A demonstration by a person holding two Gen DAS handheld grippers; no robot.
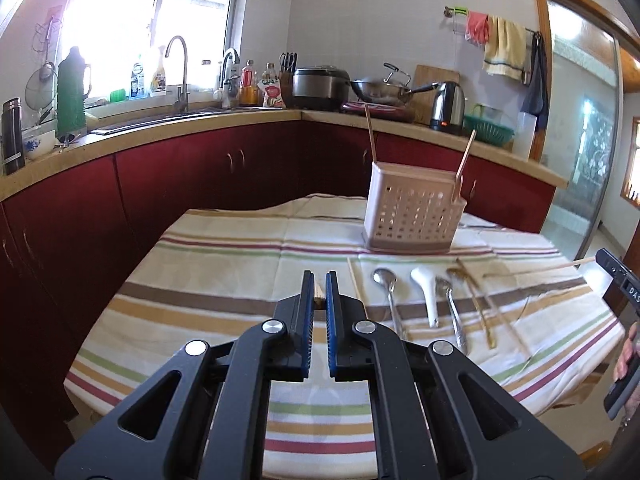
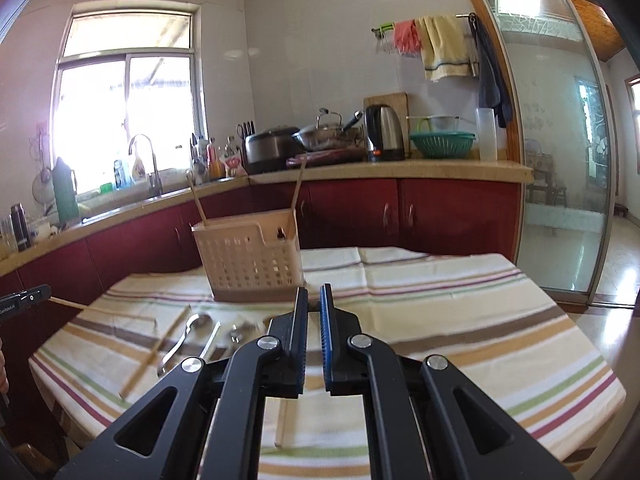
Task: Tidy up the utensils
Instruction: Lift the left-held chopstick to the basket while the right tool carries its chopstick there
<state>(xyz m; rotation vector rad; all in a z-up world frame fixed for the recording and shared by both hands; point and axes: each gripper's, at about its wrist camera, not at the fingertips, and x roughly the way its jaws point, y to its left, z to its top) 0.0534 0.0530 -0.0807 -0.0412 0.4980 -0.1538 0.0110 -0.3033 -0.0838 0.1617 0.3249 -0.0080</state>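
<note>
A perforated beige utensil basket [image 1: 412,212] [image 2: 252,260] stands on the striped tablecloth [image 1: 224,264] with two chopsticks upright in it. My left gripper [image 1: 319,280] hovers above the cloth, shut on a wooden chopstick whose end shows between the blue pads; from the right wrist view it [image 2: 28,300] enters at the left with the chopstick [image 2: 104,311] sticking out ahead. My right gripper [image 2: 314,294] is shut; in the left wrist view it [image 1: 612,272] grips a chopstick [image 1: 582,263] at its tip. Several spoons [image 1: 426,288] and a loose chopstick [image 1: 356,284] lie before the basket.
Red cabinets and a counter [image 1: 200,128] wrap behind the table, carrying a sink, kettle [image 1: 448,106], wok and rice cooker. A glass sliding door [image 2: 560,184] stands at the right. Another chopstick [image 2: 160,348] lies by the table's near left edge. A person's hand [image 1: 630,348] holds the right gripper.
</note>
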